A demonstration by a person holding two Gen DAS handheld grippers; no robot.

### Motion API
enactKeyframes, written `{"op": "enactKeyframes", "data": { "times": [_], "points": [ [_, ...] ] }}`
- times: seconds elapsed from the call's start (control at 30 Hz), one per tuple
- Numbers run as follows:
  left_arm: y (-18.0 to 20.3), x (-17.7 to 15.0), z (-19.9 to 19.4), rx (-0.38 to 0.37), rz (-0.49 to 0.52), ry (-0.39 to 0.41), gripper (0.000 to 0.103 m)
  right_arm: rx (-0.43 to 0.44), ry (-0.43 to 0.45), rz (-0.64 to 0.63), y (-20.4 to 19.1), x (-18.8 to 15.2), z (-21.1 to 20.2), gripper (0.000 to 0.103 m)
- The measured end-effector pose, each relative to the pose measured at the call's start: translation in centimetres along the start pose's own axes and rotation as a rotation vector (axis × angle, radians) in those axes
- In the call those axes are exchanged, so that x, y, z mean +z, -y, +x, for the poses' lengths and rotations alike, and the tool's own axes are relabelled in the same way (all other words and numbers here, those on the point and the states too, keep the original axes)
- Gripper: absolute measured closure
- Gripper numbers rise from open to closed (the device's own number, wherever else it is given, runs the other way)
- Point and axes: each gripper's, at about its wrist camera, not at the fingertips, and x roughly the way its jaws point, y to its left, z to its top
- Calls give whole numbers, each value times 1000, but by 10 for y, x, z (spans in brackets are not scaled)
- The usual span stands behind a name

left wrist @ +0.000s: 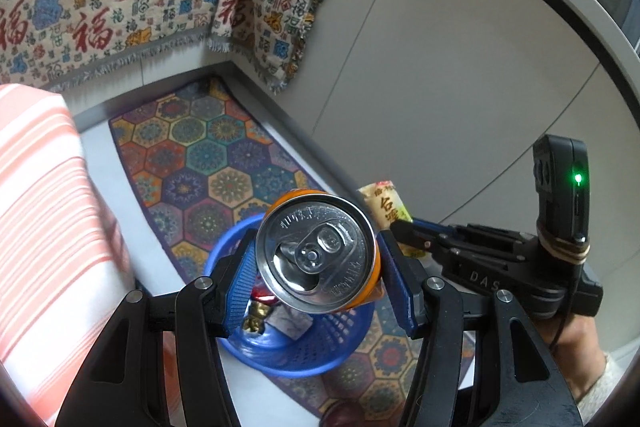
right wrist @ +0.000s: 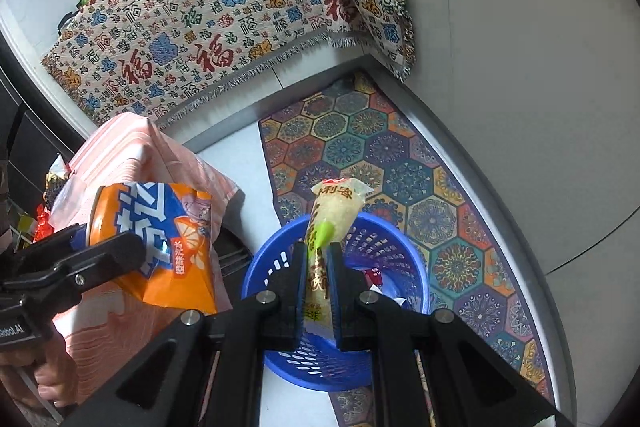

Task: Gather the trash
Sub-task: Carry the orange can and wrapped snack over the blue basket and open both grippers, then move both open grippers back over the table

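Grey floor tiles [right wrist: 256, 183] carry a long rug [right wrist: 404, 171] of coloured hexagons, and a blue basket [right wrist: 276, 267] stands across the rug's near edge, partly on bare floor. Behind it a fringed blanket [right wrist: 192, 23] printed with red and blue characters hangs almost to the floor, and a pale wall [left wrist: 460, 67] runs along the rug's far side. A pink striped cloth [left wrist: 44, 211] crowds in close beside the basket.

The left tool [left wrist: 316, 259] is clamped on an opened orange can [left wrist: 316, 253], held above the basket. The right tool [right wrist: 318, 263] is clamped on a long yellowish wrapper [right wrist: 332, 215], also over the basket. Several scraps [left wrist: 276, 315] already lie in the basket's bottom.
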Motion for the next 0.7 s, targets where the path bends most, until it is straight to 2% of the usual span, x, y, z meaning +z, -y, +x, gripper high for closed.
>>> {"op": "enactKeyframes", "data": {
  "times": [0.07,0.13,0.2,0.27,0.37,0.43,0.63,0.7],
  "points": [
    [0,2,5,-5,-12,-7,42,2,-7,1,3,-1,4,90],
    [-2,3,9,-17,-21,-11,29,0,-9,-9,4,-1,6,90],
    [-2,4,10,-14,-28,3,22,3,-10,-23,3,-1,9,89],
    [-4,6,11,-18,-32,9,21,9,-17,-34,2,-1,13,84],
    [-7,7,9,-21,-46,17,21,4,-18,-36,4,0,15,72],
    [-8,8,5,-17,-45,24,21,-4,-7,-38,4,1,13,68],
    [-10,1,-36,-1,-29,73,20,-45,38,-80,-7,4,1,66],
    [-15,-6,-55,22,-26,83,18,-67,64,-104,-15,6,-5,55]
  ]
}}
